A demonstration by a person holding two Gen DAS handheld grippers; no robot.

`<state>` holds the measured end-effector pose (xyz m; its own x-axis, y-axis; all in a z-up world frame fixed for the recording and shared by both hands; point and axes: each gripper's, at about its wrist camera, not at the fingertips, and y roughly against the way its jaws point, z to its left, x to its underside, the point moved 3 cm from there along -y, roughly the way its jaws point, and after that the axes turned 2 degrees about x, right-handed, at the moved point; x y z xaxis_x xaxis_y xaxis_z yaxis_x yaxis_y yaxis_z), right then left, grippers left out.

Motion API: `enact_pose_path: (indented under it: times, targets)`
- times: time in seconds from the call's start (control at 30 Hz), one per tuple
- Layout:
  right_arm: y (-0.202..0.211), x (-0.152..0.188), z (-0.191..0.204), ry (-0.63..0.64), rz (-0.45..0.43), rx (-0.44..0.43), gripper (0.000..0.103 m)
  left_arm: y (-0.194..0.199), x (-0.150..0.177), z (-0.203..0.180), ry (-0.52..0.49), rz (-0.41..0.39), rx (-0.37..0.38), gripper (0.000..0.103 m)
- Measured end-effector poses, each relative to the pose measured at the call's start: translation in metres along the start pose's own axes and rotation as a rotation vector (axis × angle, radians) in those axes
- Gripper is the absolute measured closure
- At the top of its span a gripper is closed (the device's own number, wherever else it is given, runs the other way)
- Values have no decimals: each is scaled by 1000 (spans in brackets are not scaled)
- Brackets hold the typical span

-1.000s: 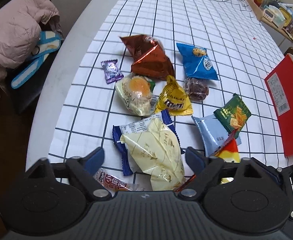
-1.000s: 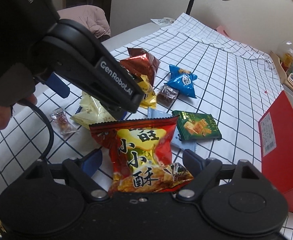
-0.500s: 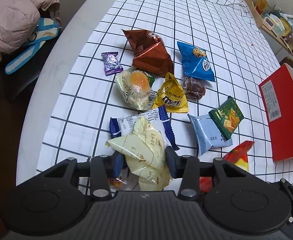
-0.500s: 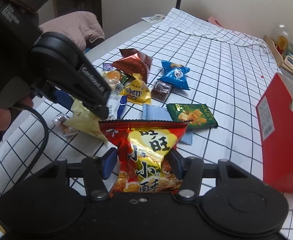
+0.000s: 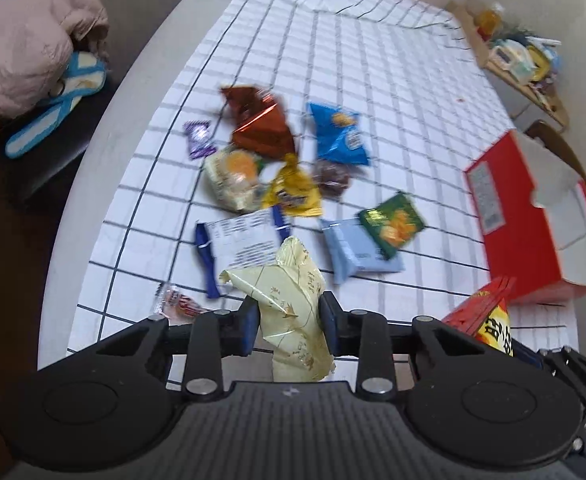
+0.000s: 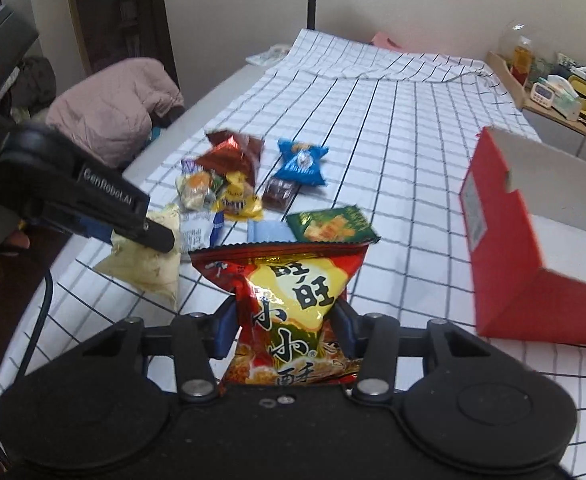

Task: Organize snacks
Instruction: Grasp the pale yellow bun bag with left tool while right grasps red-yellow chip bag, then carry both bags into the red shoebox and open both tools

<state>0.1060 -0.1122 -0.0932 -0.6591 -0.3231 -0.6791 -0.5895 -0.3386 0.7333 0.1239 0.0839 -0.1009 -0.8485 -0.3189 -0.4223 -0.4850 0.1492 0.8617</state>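
My left gripper [image 5: 289, 322] has just been closing and now pinches the pale yellow snack packet [image 5: 289, 304] across its middle, so the crinkled top fans out above the jaws and the tail hangs below — a mid-body grip keeps a soft bag from folding out of the pads. My right gripper [image 6: 285, 330] has likewise been closing, and it clamps the red-and-yellow rice-cracker bag [image 6: 289, 292] at its narrow waist, the wide sealed edge standing clear on top.

Both bags look lifted off the checked tablecloth [image 6: 393, 152]. I judge they are bound for the red cardboard box [image 6: 533, 256], which sits at about three o'clock in the right wrist view, its open white inside facing up to receive them.

The rest of the snacks wait in a loose cluster near twelve o'clock of my left gripper: a brown foil packet [image 5: 261, 124], a blue chip bag [image 5: 341, 136], a yellow M&M's pouch [image 5: 293, 192], a green cracker pack [image 5: 393, 220] overlapping a light blue packet [image 5: 357, 252], and a small purple candy [image 5: 199, 140] at eleven.

Carrying two at once halves the trips — though each bag is puffy and could slip.
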Motion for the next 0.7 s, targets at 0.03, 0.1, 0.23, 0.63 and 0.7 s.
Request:
enact_pose_path:
  times: [0.03,0.1,0.23,0.63,0.7]
  targets:
    - [7,-2,-3,-6,-7,-3,56,6,0,-6,-8,-8,6,71]
    - [20,-6,-12,-18,-19,-5,56,18,0,-19,-28,-28,16,71]
    - [42,-15,-32,-49,-39,-8,56,37,-1,-49,-71,-61,38,71]
    - [79,-34,-116,-113,-71,25,56,55,-11,-152,-172,-91,106,71]
    - [81,-37,-131,-114,-75,35,56,51,-14,-170,-187,-91,110,71]
